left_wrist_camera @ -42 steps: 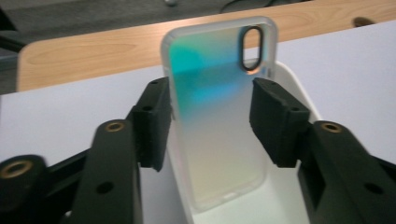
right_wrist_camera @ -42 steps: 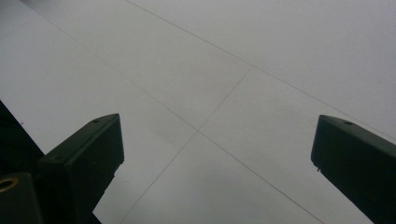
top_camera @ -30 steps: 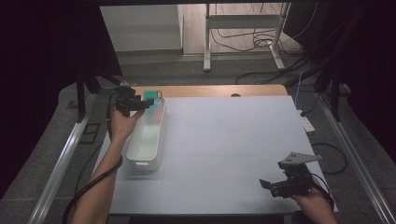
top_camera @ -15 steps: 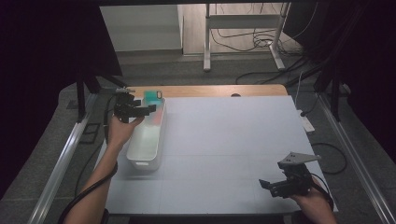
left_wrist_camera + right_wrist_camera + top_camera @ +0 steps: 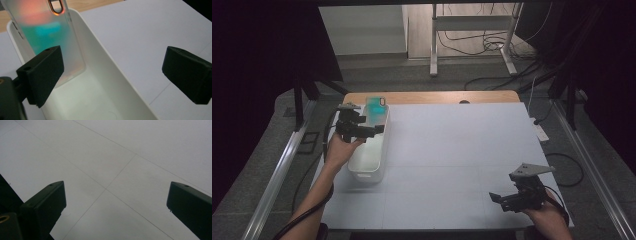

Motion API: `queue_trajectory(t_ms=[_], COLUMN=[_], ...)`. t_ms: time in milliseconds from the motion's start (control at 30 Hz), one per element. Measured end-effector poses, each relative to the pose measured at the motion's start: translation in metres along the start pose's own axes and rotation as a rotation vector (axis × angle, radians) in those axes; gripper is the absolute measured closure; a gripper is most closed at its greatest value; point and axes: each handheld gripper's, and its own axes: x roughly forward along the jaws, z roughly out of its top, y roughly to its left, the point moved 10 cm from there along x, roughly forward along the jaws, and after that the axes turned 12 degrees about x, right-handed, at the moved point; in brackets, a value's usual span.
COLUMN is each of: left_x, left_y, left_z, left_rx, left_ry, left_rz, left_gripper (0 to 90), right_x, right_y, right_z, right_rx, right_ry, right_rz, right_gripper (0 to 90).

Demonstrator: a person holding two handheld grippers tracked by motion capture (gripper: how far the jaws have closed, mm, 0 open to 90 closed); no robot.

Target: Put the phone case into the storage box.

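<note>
My left gripper [image 5: 362, 131] hangs over the near-left rim of the long white plastic bin [image 5: 368, 172] that stands at the left side of the pale grey surface [image 5: 472, 150]. Its jaws have just been opening and now stand wide apart, released, with nothing pressed between them. In the left gripper view one jaw sits in front of the bin's left wall and the other hovers out past the bin's right wall, above the surface.

The translucent phone case with a teal and orange sheen [image 5: 47, 32] stands on end inside the far end of the bin, leaning back against the bin's end wall. Its top edge, with the oval camera cut-out [image 5: 57, 5], rises above the bin's rim. My jaws are clear of it; the left one is just in front of its lower part, not touching as far as I can tell.

My right gripper [image 5: 512, 199] is well away from the bin, at the near-right corner of the surface. Its jaws are spread wide too, holding nothing, with bare surface beneath them.
</note>
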Motion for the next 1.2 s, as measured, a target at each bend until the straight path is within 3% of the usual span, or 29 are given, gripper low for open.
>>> queue_trajectory(t_ms=[233,567,733,867,1200], left_x=[-0.005,-0.013,-0.014,-0.017,-0.029], left_y=[-0.015,-0.037,-0.045,-0.049,-0.061], left_z=[-0.010,-0.011,-0.018,-0.021,-0.029], left_rx=[0.038,0.083,0.119,0.129,0.134], left_ry=[0.024,-0.006,0.012,0.027,0.003], left_rz=[0.002,-0.012,-0.003,0.011,0.013], left_gripper=[3.1,2.5,2.5,2.4,2.3], right_x=[0.000,-0.001,-0.001,-0.001,0.000], right_y=[0.000,0.000,0.000,0.000,0.000], right_z=[0.000,0.001,0.001,0.001,0.000], right_rx=[0.000,0.002,0.004,0.005,0.005], right_ry=[-0.004,-0.008,-0.007,-0.009,-0.002], right_rz=[-0.007,-0.005,-0.007,-0.005,0.006], right_gripper=[2.3,2.0,1.7,1.4,1.1])
